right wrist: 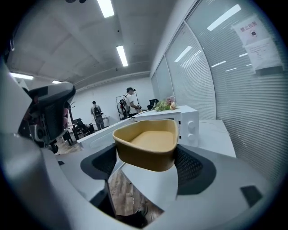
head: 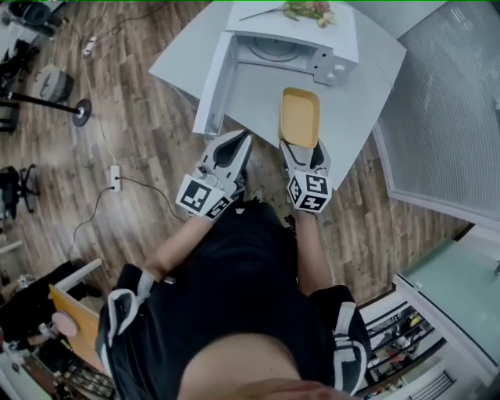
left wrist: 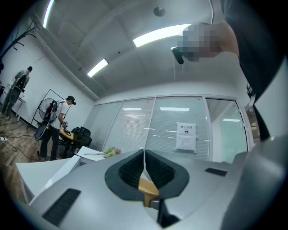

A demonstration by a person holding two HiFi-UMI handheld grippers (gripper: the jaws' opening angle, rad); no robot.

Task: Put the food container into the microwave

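A yellow food container (head: 299, 117) hangs over the white table (head: 351, 109), just in front of the white microwave (head: 312, 35). The microwave's door (head: 212, 90) stands wide open to the left, and the turntable shows inside. My right gripper (head: 301, 148) is shut on the container's near end. In the right gripper view the container (right wrist: 146, 143) sits level between the two dark pads, with the microwave (right wrist: 189, 119) behind it. My left gripper (head: 237, 147) is shut and holds nothing, at the table's near edge beside the door. Its pads (left wrist: 132, 168) meet and point upward.
Flowers (head: 308, 9) lie on top of the microwave. A glass partition with blinds (head: 445, 101) runs along the right. On the wood floor to the left are a power strip (head: 115, 178) with cables and a fan stand (head: 78, 112). A person (left wrist: 56, 126) stands far off.
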